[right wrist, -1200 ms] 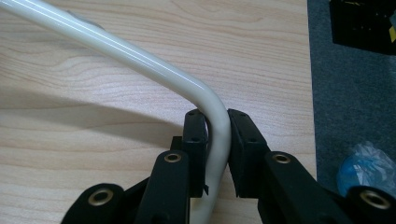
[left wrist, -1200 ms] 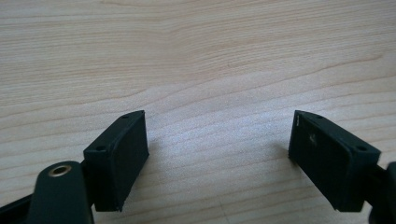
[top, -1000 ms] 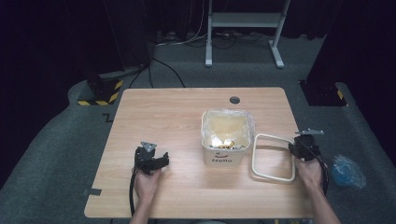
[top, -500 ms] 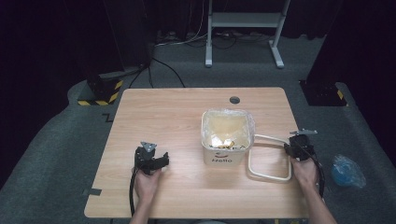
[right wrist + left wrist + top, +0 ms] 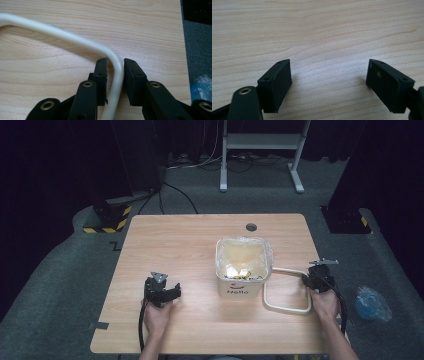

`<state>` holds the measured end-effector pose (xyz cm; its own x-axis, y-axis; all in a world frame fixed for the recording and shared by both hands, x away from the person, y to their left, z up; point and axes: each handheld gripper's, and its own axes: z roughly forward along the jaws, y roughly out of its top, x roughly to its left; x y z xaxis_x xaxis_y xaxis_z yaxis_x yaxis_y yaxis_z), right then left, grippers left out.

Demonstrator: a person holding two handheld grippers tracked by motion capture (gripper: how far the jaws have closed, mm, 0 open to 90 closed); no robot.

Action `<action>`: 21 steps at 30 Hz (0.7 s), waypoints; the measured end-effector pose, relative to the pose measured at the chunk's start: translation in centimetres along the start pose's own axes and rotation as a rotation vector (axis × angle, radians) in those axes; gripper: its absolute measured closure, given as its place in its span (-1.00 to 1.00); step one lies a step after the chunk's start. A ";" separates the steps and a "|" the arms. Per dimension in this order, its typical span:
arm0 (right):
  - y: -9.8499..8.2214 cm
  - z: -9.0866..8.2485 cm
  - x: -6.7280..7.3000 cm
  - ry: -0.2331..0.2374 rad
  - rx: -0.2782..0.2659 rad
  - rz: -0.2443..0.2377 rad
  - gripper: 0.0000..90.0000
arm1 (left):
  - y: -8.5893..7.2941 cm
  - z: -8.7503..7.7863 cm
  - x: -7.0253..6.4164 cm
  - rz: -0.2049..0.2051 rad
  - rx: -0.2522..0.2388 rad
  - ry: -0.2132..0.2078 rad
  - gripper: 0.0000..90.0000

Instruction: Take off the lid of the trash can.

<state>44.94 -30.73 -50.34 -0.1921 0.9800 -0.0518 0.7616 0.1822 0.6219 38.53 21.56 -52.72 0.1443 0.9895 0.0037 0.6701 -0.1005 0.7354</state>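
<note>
While my right claw [image 5: 115, 65] sits at the right edge of the table [image 5: 200, 240], its jaws have just been opening, and the cream frame [image 5: 75, 38] runs between them at one rounded corner. There is a thin gap between the rail and the left pad; whether the right pad touches it I cannot tell. I count that claw as released, the frame no longer pinched. In the high view the frame [image 5: 285, 309] lies flat on the wood, just right of the white bin [image 5: 244, 287], its near rail close to the front edge of the table and its left side beside the bin's wall. The bin stands upright near the middle of the table, lined with a clear bag that folds over its rim, something yellowish inside. My left claw [image 5: 161, 289] rests on the table well to the left of the bin, jaws wide apart over bare wood with nothing between them. A blue bag [image 5: 372, 302] lies on the grey floor past the table's right edge.
</note>
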 end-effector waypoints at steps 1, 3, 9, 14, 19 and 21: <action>0.0 0.0 0.0 -0.001 -0.002 0.000 0.55 | 0.0 0.0 0.0 0.000 0.000 0.000 -0.54; 0.0 0.0 0.0 0.000 -0.003 0.004 0.50 | 0.0 0.0 0.0 -0.002 0.000 -0.001 -0.54; 0.0 -0.1 0.0 0.005 -0.015 0.017 0.35 | 0.0 0.0 0.0 0.000 0.000 0.000 -0.54; 0.0 -0.4 0.1 0.035 -0.045 0.024 0.24 | 0.0 0.0 0.0 0.000 0.000 0.000 -0.54; 0.0 -0.6 0.3 0.045 -0.068 0.011 0.18 | 0.0 0.0 0.0 0.000 0.000 0.000 -0.54; 0.0 -0.7 0.4 0.052 -0.072 0.010 0.16 | 0.0 0.0 0.0 0.000 0.000 0.000 -0.54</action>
<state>44.49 -30.40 -49.83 -0.2176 0.9760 -0.0056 0.7180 0.1640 0.6765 38.53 21.56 -52.72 0.1443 0.9895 0.0040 0.6702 -0.1007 0.7354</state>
